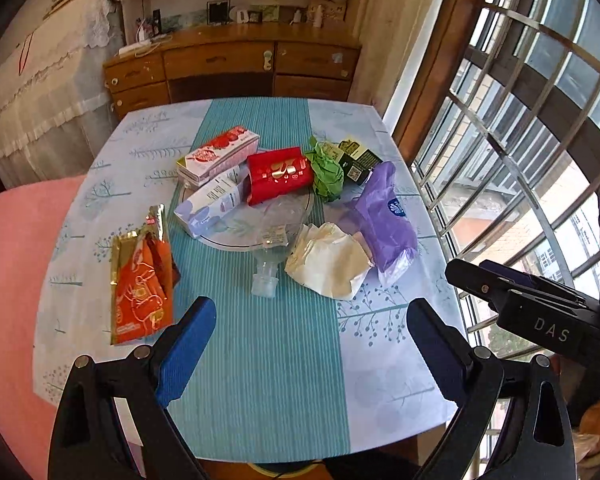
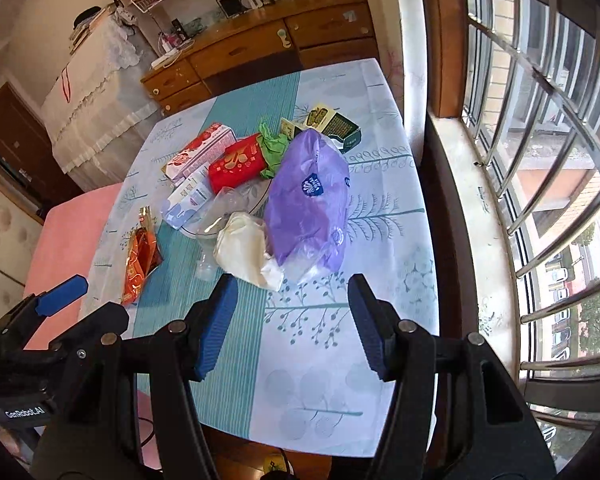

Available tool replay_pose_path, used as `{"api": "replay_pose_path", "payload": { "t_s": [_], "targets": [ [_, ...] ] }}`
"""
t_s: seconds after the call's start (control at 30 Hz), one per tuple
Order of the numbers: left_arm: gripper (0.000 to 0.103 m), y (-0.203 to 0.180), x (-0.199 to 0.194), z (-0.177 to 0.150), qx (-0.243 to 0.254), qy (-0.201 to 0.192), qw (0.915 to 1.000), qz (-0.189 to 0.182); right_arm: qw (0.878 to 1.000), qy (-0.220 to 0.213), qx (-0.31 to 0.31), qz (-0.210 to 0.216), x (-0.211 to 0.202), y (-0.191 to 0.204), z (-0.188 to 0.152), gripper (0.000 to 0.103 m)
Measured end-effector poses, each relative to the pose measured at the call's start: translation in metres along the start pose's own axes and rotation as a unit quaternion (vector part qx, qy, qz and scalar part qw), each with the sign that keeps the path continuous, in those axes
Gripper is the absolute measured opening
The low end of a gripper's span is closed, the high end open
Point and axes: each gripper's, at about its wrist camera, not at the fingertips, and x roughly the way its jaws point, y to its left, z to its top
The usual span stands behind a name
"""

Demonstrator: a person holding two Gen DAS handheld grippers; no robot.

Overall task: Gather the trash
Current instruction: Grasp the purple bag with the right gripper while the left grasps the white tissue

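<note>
- The left gripper (image 1: 312, 320) and the right gripper (image 2: 292, 304), both with blue pads, hang over the near edge of the tablecloth-covered table (image 1: 400, 400), jaws apart and empty
- Trash sits mid-tabletop: a purple plastic bag (image 2: 308, 200) touching a crumpled cream paper (image 2: 244, 252), a red packet (image 1: 280, 174), a clear plastic bottle (image 1: 276, 232)
- An orange foil wrapper (image 1: 140, 280) lies near the left edge

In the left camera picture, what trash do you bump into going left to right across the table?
orange snack wrapper → clear plastic bottle → crumpled white paper → purple plastic bag
</note>
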Motion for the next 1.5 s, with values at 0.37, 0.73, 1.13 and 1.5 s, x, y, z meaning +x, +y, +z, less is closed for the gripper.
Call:
{"api": "replay_pose_path", "payload": {
  "t_s": [0.37, 0.73, 1.13, 1.5],
  "targets": [
    [0.077, 0.006, 0.104, 0.012, -0.109, 0.074, 0.991, 0.025, 0.993, 0.103, -0.023, 0.047, 0.13, -0.027, 0.069, 0.055],
    [0.077, 0.011, 0.141, 0.02, -0.162, 0.095, 0.9821, 0.018, 0.989, 0.126, -0.03, 0.075, 0.163, -0.045, 0.071, 0.021],
    [0.077, -0.016, 0.187, 0.03, -0.147, 0.12, 0.9818, 0.002, 0.987, 0.138, -0.013, 0.077, 0.164, -0.076, 0.058, 0.016],
    [0.027, -0.041, 0.2, 0.042, -0.092, 0.113, 0.9892, -0.016, 0.987, 0.146, -0.014, 0.066, 0.165, -0.077, 0.047, 0.014]
  ]
}}
